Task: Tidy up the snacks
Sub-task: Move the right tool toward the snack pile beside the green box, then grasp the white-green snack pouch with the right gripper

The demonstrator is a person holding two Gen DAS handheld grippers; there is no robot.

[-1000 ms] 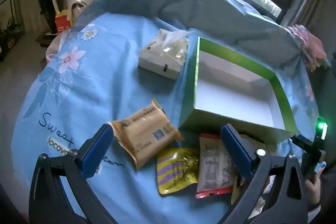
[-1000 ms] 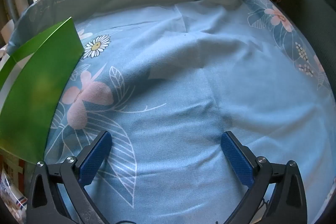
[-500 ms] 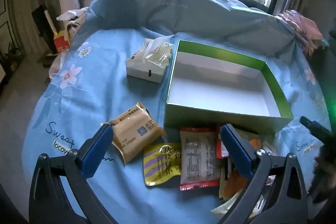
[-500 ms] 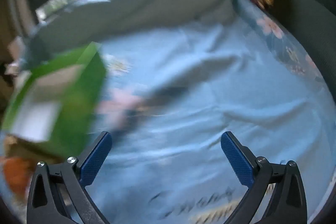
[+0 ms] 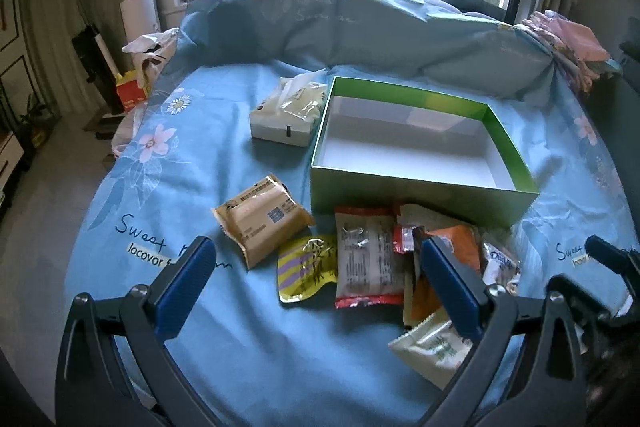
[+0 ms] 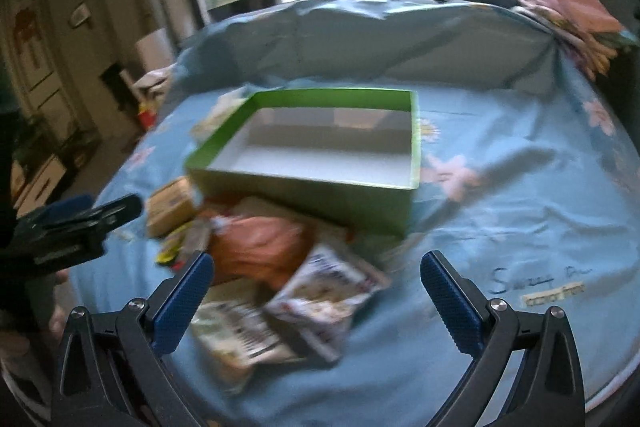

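The bed point(image 5: 280, 339) under its blue floral sheet carries everything. Beyond both pairs of fingers sits the empty green box point(image 5: 416, 183), its long side lying across the view. The snack packets point(image 5: 368, 259) lie in a loose heap between the box's near wall and the fingertips, just ahead. Both the left gripper point(image 5: 316, 279) and the right gripper point(image 6: 316, 291) are spread wide and hold nothing. The tan packet point(image 5: 262, 221) lies ahead of the left fingers, slanted; the left looks nearer.
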